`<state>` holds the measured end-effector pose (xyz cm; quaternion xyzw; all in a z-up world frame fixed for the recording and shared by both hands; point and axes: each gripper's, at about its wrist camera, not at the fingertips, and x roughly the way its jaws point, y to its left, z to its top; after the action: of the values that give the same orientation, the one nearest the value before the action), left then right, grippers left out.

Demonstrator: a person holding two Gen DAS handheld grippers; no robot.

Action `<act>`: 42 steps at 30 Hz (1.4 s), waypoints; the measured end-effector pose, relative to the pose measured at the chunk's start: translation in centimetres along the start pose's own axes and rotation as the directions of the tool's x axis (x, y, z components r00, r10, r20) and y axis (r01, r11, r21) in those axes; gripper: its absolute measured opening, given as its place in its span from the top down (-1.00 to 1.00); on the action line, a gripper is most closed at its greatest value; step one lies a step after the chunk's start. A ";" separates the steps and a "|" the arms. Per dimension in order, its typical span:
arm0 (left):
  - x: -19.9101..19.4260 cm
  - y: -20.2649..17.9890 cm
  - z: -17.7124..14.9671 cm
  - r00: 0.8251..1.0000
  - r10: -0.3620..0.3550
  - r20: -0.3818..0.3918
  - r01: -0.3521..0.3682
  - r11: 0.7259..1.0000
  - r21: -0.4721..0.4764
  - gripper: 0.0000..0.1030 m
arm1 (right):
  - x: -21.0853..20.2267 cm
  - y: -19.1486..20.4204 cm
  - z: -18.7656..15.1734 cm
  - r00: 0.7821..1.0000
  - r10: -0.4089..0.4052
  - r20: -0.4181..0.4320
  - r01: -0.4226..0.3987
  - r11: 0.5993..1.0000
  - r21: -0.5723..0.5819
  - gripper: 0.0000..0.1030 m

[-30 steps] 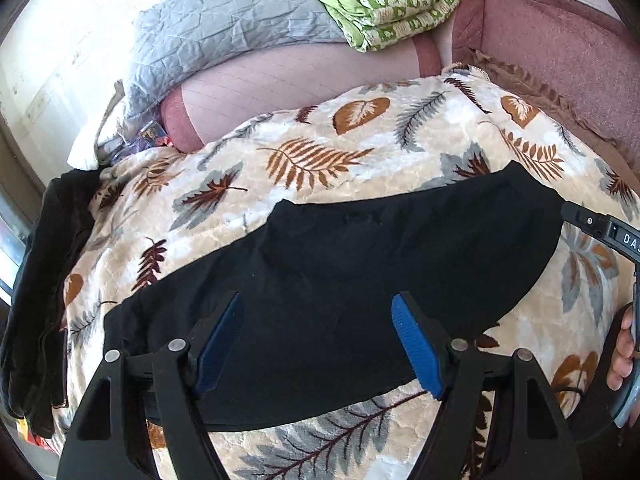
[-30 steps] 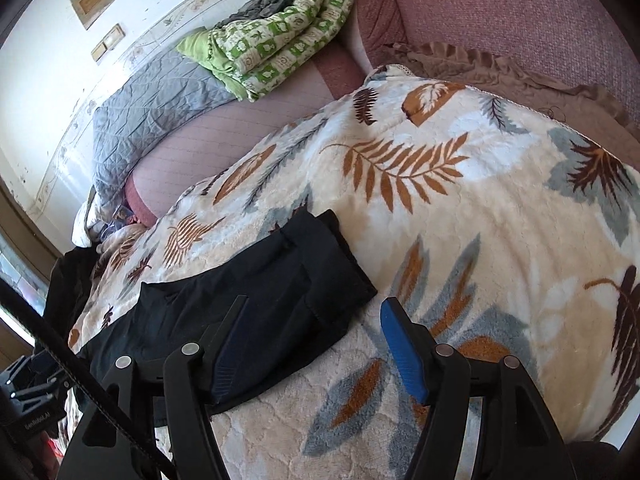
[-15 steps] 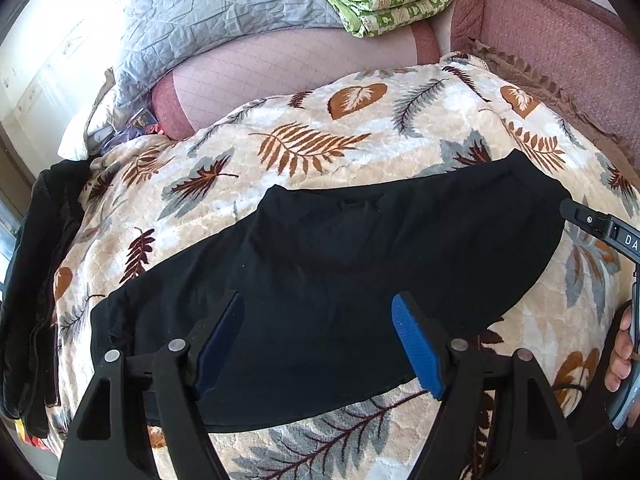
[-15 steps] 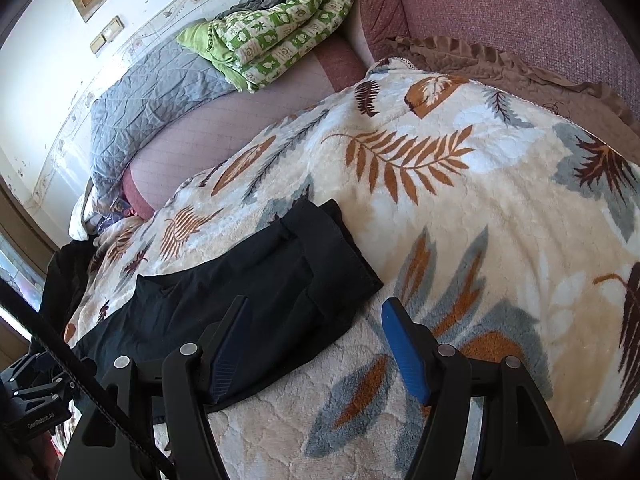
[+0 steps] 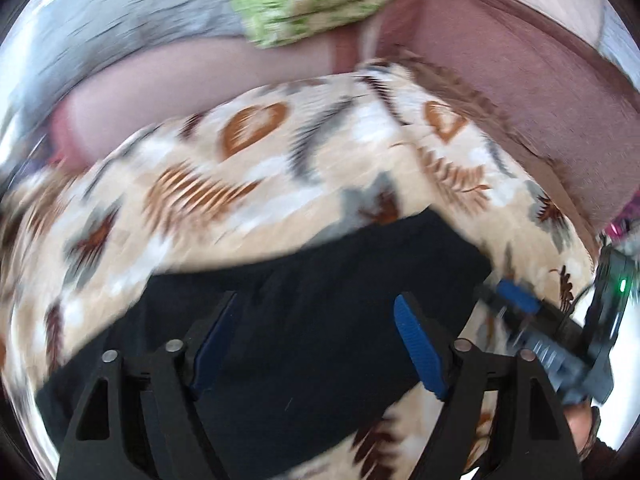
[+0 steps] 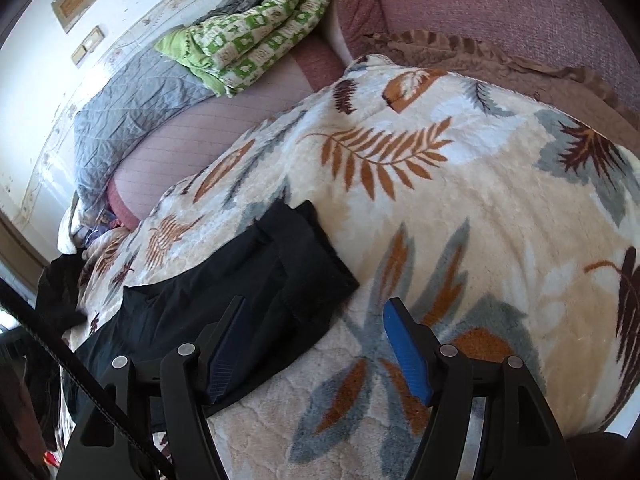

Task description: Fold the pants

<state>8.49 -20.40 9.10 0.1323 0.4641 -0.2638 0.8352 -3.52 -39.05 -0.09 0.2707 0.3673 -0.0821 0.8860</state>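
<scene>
The black pants (image 6: 224, 300) lie flat on the leaf-print blanket (image 6: 460, 208), their end just ahead of the right gripper (image 6: 316, 344), which gapes empty. The left gripper (image 5: 316, 344), empty and opening, hovers over their middle. Pinch both layers squarely at each edge.

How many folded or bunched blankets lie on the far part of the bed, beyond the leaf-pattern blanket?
2. A grey quilted blanket lies at the far left along the wall. A green and white patterned blanket lies bunched to its right, with some dark cloth on top. More may be hidden out of view.
</scene>
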 end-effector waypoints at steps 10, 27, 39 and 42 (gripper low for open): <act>11.9 -8.0 6.3 0.961 -0.203 -0.190 0.227 0.968 0.112 -0.57 | 1.5 0.6 -0.1 1.000 0.015 -0.020 -0.016 0.999 -0.040 -0.49; 17.7 -10.6 6.5 0.915 -0.206 -0.347 0.302 0.920 0.250 -0.28 | 4.3 3.5 -0.7 1.000 -0.003 -0.009 0.001 0.993 -0.119 -0.59; 14.3 -7.3 6.8 0.909 -0.315 -0.272 0.364 0.919 0.154 0.51 | 4.9 1.2 -0.2 0.977 0.207 -0.060 -0.202 0.976 0.080 0.48; 13.2 -6.5 6.8 0.908 -0.339 -0.247 0.377 0.917 0.128 0.51 | 4.6 1.4 -0.1 0.974 0.218 -0.056 -0.214 0.974 0.077 0.48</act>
<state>15.28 -33.10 1.76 0.1448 0.5455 -0.4359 0.7011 0.21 -37.57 -2.70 0.3425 0.3607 0.0106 0.8675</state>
